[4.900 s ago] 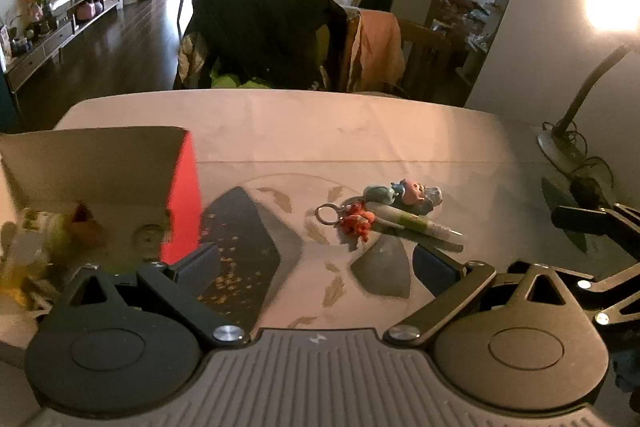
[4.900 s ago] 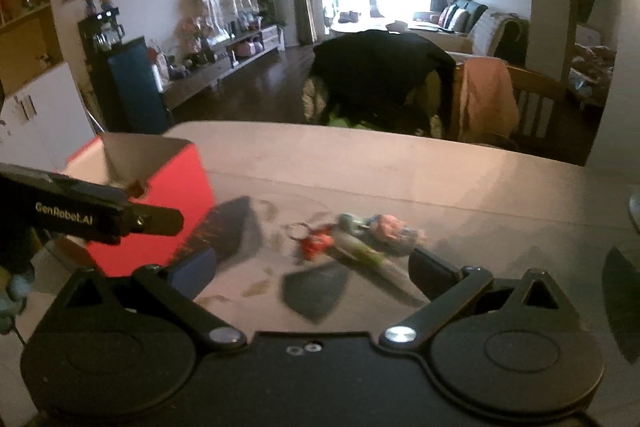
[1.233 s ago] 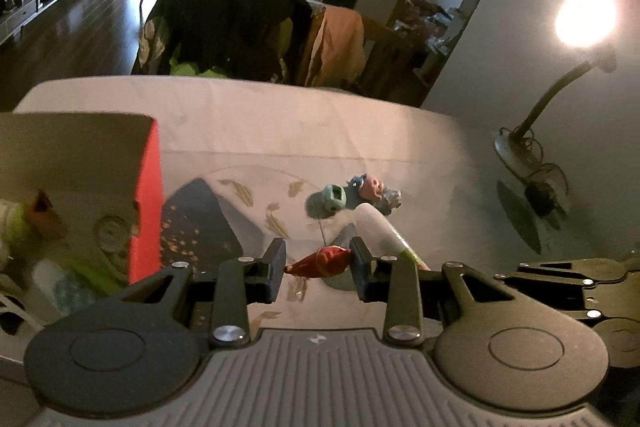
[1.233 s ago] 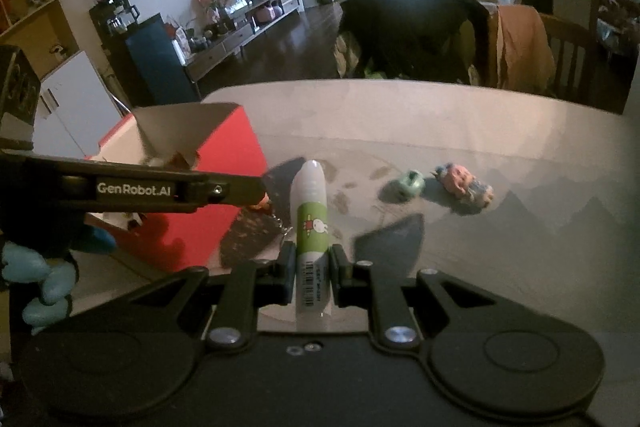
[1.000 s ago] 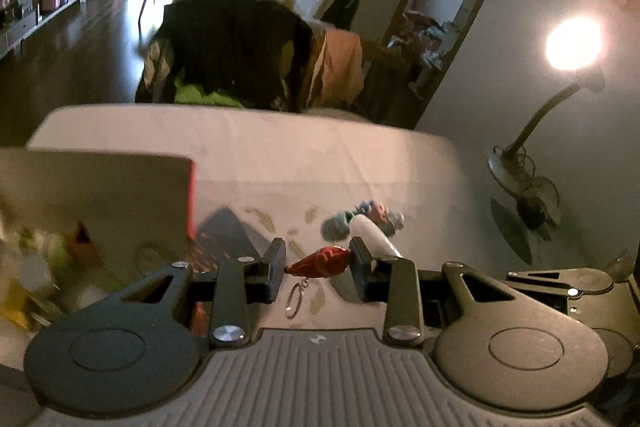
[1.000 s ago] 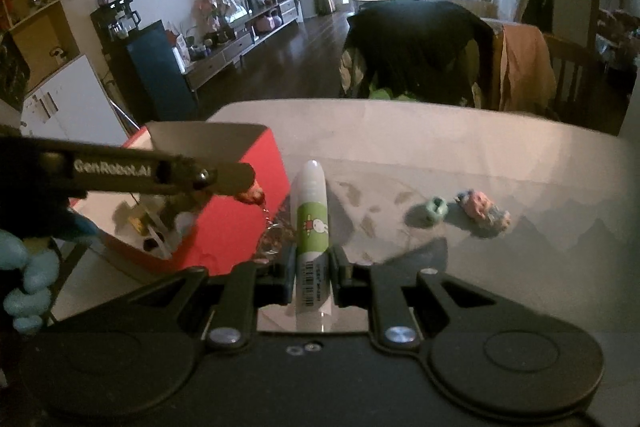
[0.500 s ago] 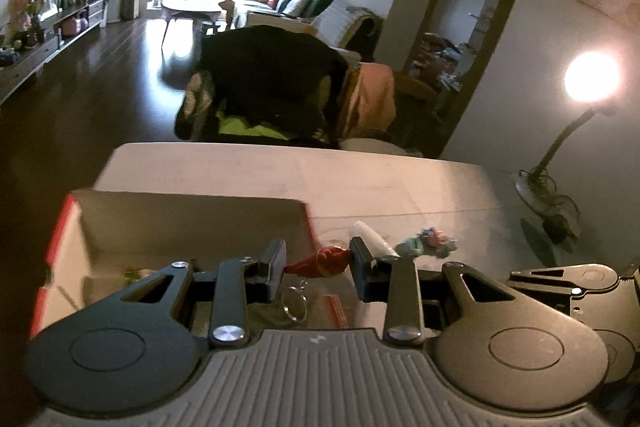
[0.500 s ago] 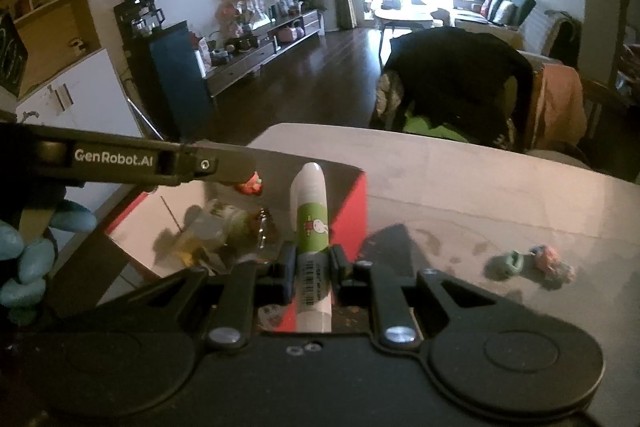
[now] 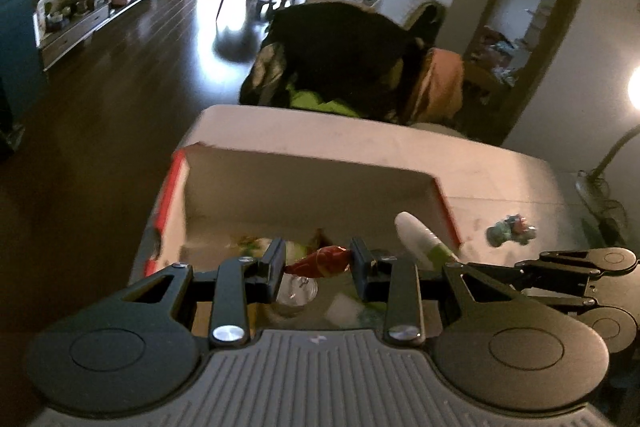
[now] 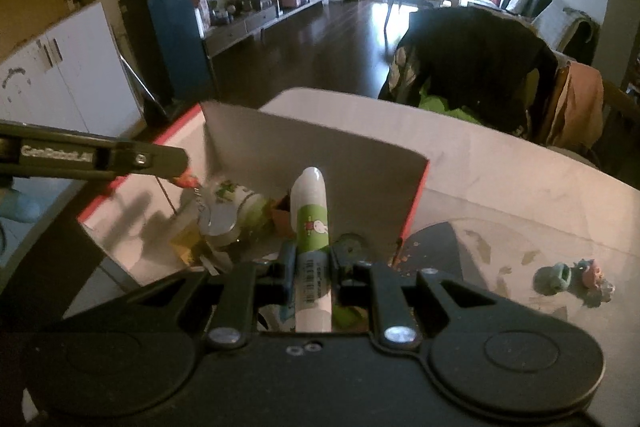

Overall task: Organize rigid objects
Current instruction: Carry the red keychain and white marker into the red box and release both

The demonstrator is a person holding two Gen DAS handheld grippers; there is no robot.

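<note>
- Now the left gripper [image 9: 318,264] clamps a red keychain charm [image 9: 318,260] above the open red box [image 10: 412,199].
- Right gripper [image 10: 311,269] pinches the green-labelled tube [image 10: 310,227] over that box.
- Small, perhaps toy, figures [image 10: 576,277] lie right of the box.

The red box [image 10: 412,203] stands open-topped, so entry from above is free. Its floor is crowded by a jar [image 10: 230,205] and small items. Both loaded grippers fill the air over it. 2 figurines [image 10: 572,277] occupy the table [image 10: 500,171] beside it.
</note>
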